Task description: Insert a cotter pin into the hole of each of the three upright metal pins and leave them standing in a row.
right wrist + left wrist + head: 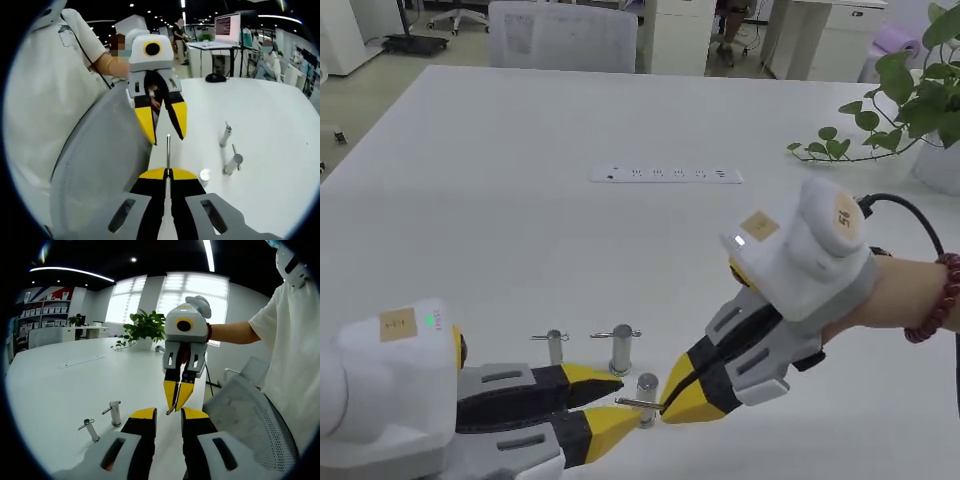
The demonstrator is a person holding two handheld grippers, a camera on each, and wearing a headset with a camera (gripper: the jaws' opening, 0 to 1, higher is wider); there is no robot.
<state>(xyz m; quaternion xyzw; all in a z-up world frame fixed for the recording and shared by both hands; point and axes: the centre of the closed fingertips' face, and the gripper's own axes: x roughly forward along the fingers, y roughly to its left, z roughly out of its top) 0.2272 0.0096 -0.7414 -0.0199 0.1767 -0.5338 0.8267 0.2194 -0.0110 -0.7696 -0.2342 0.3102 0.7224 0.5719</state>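
Three upright metal pins stand near the table's front edge. The left pin (555, 346) and the middle pin (621, 347) each carry a cotter pin through the top. The third pin (647, 385) stands in front of them, with no cotter pin seen in it. My right gripper (670, 405) is shut on a thin cotter pin (632, 403), which points at the third pin's side. My left gripper (625, 395) is open, its yellow tips just left of that pin. In the right gripper view the cotter pin (168, 149) sticks out towards the left gripper (165, 132).
A white power strip (666, 175) lies mid-table. A potted plant (920, 95) stands at the right edge and a grey chair (563, 36) at the far side. A person's torso is close behind the left gripper (50, 100).
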